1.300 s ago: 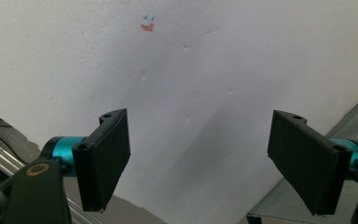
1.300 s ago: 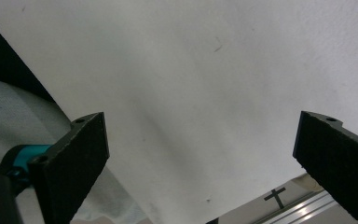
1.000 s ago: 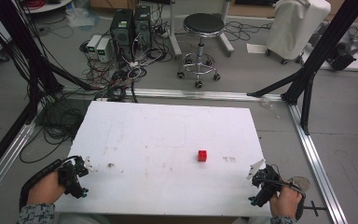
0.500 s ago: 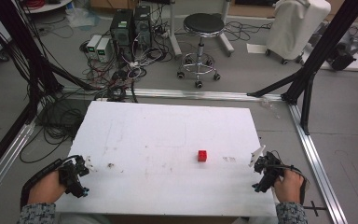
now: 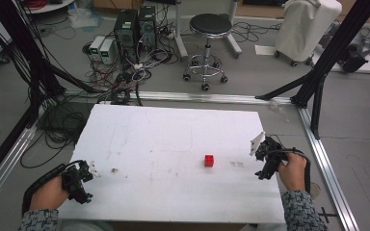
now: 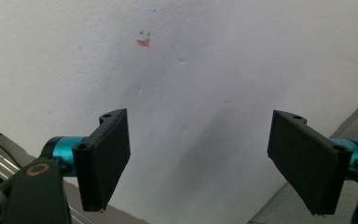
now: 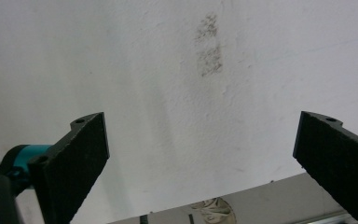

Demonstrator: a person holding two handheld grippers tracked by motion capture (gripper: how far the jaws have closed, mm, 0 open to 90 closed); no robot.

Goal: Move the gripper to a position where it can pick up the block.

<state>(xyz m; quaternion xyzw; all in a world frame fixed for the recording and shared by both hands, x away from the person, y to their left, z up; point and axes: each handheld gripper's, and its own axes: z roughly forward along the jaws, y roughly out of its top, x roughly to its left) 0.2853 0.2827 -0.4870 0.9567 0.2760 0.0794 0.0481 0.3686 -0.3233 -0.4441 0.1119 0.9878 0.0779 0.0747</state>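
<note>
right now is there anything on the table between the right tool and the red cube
Only a faint grey smudge on the white table, seen in the high view between the red cube and the right tool. Otherwise bare.

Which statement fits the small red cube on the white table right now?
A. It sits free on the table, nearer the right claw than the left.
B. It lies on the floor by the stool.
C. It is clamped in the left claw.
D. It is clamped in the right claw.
A: the red cube rests alone on the table, closer to the right claw than the left claw, both open and empty.
</note>
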